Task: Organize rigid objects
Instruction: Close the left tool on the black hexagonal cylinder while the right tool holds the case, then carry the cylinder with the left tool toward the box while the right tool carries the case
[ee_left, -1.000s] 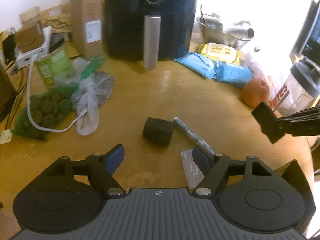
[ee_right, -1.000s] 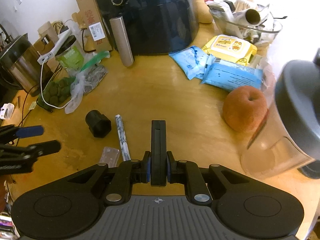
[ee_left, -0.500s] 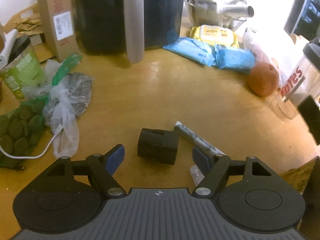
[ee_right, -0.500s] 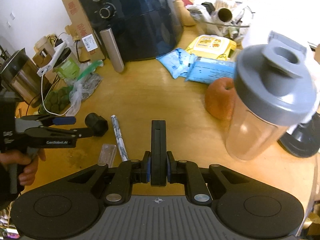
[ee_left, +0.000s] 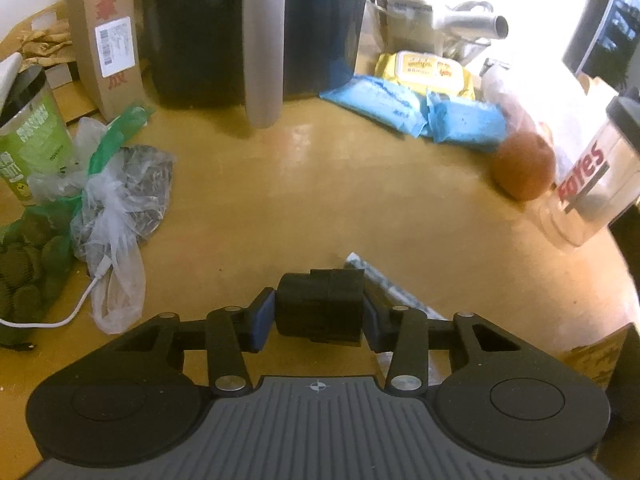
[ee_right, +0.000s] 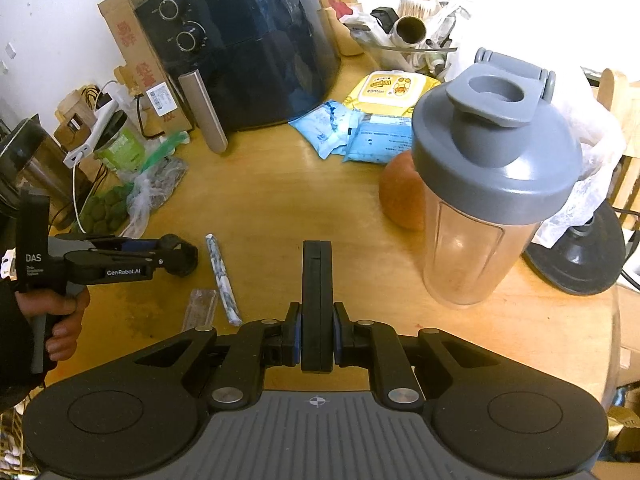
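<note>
closing on the black cylinder (ee_left: 320, 307), the left gripper (ee_left: 319, 316) now pinches it on the wooden table (ee_left: 280, 200); half a second ago its fingers were spread. lifting seems next. the right gripper (ee_right: 317, 336) stays pressed on a flat black piece (ee_right: 317, 304).

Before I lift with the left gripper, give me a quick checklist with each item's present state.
1. Left gripper pads on both sides of the black cylindrical part: ok.
2. Part squarely seated, not skewed: cannot tell.
3. Part off the wooden table: cannot tell.
4. Patterned pen apart from the part: ok in the right wrist view, it lies beside it.
5. Right gripper shut on a flat black piece, away from the left one: ok.
6. Shaker bottle and apple well off to the right: ok.
</note>
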{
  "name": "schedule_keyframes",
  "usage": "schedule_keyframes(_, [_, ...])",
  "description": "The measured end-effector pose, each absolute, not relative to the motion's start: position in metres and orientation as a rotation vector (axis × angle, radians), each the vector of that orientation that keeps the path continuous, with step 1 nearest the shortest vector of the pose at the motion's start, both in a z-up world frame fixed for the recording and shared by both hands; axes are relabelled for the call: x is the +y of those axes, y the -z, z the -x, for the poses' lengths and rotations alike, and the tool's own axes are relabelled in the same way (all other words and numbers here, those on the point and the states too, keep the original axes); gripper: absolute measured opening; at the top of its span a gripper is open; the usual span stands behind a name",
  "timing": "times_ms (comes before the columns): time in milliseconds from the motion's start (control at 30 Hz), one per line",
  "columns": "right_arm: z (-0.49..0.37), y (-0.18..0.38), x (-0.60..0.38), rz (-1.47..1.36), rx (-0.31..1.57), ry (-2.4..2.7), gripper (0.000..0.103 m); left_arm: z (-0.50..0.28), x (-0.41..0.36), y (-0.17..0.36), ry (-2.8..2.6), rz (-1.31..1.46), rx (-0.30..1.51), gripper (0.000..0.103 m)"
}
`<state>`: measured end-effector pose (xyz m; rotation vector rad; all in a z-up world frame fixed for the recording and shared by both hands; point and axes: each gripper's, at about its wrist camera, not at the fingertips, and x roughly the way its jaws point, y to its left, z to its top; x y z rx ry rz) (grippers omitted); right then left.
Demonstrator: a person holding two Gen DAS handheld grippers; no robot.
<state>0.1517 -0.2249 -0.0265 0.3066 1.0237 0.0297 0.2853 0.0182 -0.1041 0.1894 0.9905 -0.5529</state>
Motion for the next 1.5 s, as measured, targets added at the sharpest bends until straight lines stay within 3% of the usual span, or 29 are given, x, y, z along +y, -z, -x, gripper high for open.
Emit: schedule_keyframes(1500, [-0.119, 0.009, -0.196, -0.196, 1.016, -0.237, 0.017, -0.154, 0.026, 0.014, 0.181, -0.099, 1.008, 0.043])
